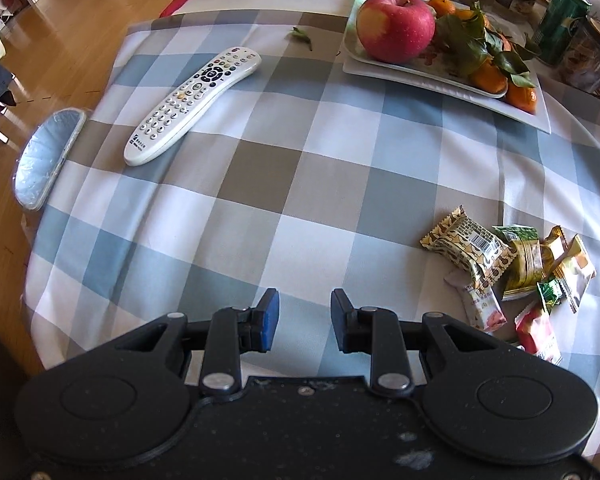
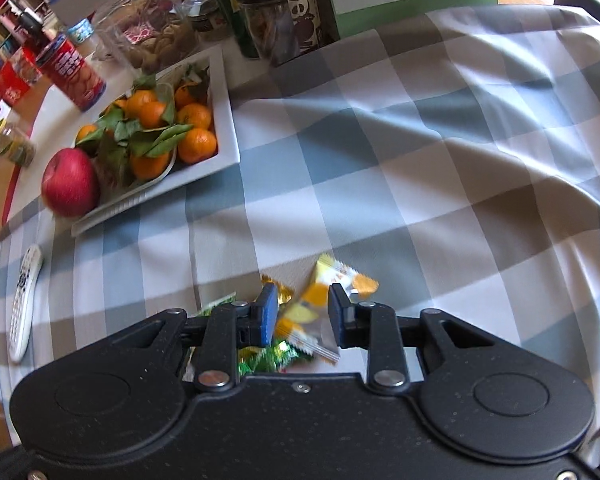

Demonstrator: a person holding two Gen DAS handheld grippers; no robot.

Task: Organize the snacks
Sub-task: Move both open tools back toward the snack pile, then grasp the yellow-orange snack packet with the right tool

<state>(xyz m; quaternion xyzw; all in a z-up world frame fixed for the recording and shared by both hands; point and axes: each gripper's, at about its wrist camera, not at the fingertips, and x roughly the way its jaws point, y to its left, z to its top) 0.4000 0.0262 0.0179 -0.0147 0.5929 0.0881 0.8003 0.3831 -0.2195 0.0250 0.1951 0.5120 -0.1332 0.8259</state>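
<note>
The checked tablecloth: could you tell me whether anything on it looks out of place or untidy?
Yes. A loose heap of snack packets lies jumbled near the table's edge, overlapping at odd angles. A single green leaf lies stray on the cloth, apart from the fruit tray. The remote control lies diagonally.

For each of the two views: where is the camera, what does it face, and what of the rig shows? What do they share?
Left wrist: on the left gripper, angled down at the checked tablecloth; empty jaws apart, remote control ahead.
Right wrist: on the right gripper, looking down over the snack packets; a yellow packet lies between its fingers.
Shared: fruit tray, red apple, remote, packets.
</note>
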